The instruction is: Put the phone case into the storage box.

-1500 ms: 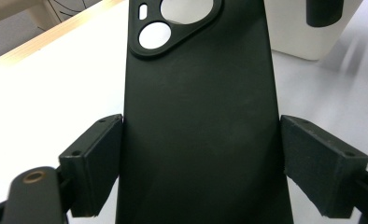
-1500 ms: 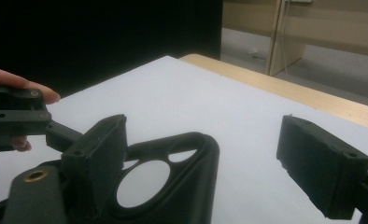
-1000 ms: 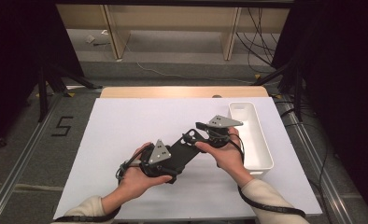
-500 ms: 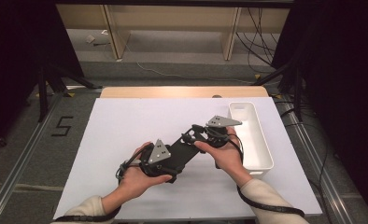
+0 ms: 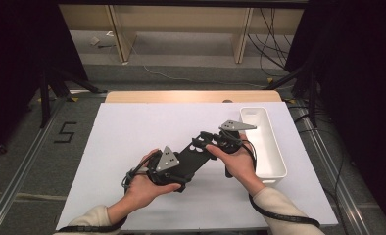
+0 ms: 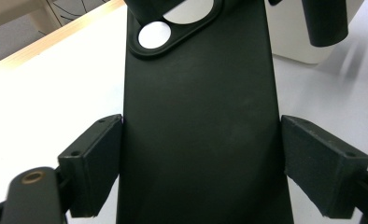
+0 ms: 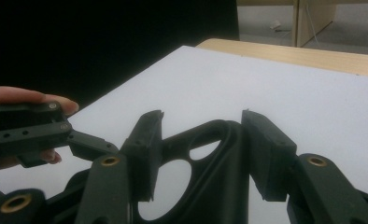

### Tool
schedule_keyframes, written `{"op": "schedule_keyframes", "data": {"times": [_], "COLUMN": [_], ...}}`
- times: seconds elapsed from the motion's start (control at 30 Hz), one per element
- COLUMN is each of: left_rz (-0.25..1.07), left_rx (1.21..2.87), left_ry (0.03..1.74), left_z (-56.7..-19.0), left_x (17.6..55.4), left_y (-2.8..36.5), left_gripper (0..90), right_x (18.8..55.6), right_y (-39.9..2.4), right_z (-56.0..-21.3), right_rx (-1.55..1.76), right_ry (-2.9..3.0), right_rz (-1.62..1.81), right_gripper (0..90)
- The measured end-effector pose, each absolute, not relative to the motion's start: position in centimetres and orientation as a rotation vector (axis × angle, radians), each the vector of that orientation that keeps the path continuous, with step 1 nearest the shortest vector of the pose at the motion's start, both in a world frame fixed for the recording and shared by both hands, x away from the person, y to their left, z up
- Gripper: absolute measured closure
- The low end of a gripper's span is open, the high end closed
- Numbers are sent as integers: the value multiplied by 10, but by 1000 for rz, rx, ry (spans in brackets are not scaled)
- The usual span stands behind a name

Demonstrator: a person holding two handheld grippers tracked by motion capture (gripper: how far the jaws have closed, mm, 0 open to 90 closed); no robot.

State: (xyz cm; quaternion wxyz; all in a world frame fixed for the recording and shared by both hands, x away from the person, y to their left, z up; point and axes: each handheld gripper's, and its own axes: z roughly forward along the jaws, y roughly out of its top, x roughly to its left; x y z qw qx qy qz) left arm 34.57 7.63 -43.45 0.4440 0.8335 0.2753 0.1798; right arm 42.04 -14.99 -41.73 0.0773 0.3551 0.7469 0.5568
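**Black phone case held between two grippers above the white counter**

A flat black phone case (image 5: pixel 193 155) hangs over the middle of the white counter (image 5: pixel 132 127), just left of the white bin (image 5: pixel 269 147) that stands along the counter's right side. In the high view most of the case is covered by the two grippers and the hands around them, so only a short dark stretch of it shows between them.

The left gripper (image 5: pixel 179 169) has its fingers (image 6: pixel 91 163) clamped on the case's two long edges. In the left gripper view the case's (image 6: pixel 201 121) lower end is cut off by the frame's bottom edge, and its camera cutout sits at the top, half covered by dark parts of the other gripper that are too close to read clearly.

The right gripper (image 5: pixel 205 144) sits at the case's end nearer the bin. Its fingers (image 7: pixel 147 149) have just been closing with the cutout end of the case (image 7: pixel 219 163) between them. One finger appears to lie against the case's edge, but whether both pads press on it cannot be told, since the contact is dark against dark. The left gripper's finger (image 7: pixel 86 144) shows at the left there, with a hand (image 7: pixel 28 98) partly behind it.
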Motion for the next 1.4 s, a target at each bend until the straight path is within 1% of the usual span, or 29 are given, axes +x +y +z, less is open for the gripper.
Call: {"op": "schedule_keyframes", "data": {"times": [0.03, 0.13, 0.33, 0.37, 0.4, 0.47, 0.5, 0.53, 0.57, 0.63, 0.8, 1.23, 1.4], "left_rz": [448, 451, 486, 486, 480, 471, 448, 447, 440, 445, 420, 420, 415], "left_rx": [2067, 2068, 2078, 2078, 2084, 2082, 2067, 2053, 2049, 2026, 1971, 1980, 1977], "left_ry": [682, 683, 651, 651, 652, 644, 656, 656, 647, 659, 679, 660, 654], "left_z": [-435, -435, -437, -437, -438, -440, -440, -440, -439, -438, -435, -437, -437], "left_x": [346, 346, 347, 347, 347, 347, 347, 348, 350, 353, 358, 359, 359], "left_y": [76, 76, 75, 75, 75, 74, 75, 76, 77, 81, 90, 91, 91], "left_gripper": [159, 157, 149, 148, 148, 163, 163, 233, 190, 159, 160, 163, 164], "right_x": [421, 421, 418, 418, 415, 412, 412, 410, 408, 406, 405, 410, 410], "right_y": [-151, -151, -151, -151, -150, -149, -149, -148, -147, -147, -150, -158, -159], "right_z": [-416, -414, -406, -406, -402, -397, -397, -393, -391, -382, -376, -371, -367], "right_rx": [1073, 1103, 1144, 1144, 1154, 1169, 1169, 1140, 1110, 1065, 979, 869, 765], "right_ry": [2227, 2220, 2186, 2186, 2179, 2165, 2165, 2172, 2177, 2185, 2193, 2254, 2315], "right_rz": [1690, 1700, 1797, 1797, 1836, 1891, 1891, 1906, 1876, 1908, 1845, 1771, 1718], "right_gripper": [582, 607, 716, 716, 749, 776, 776, 781, 781, 781, 780, 780, 779]}}
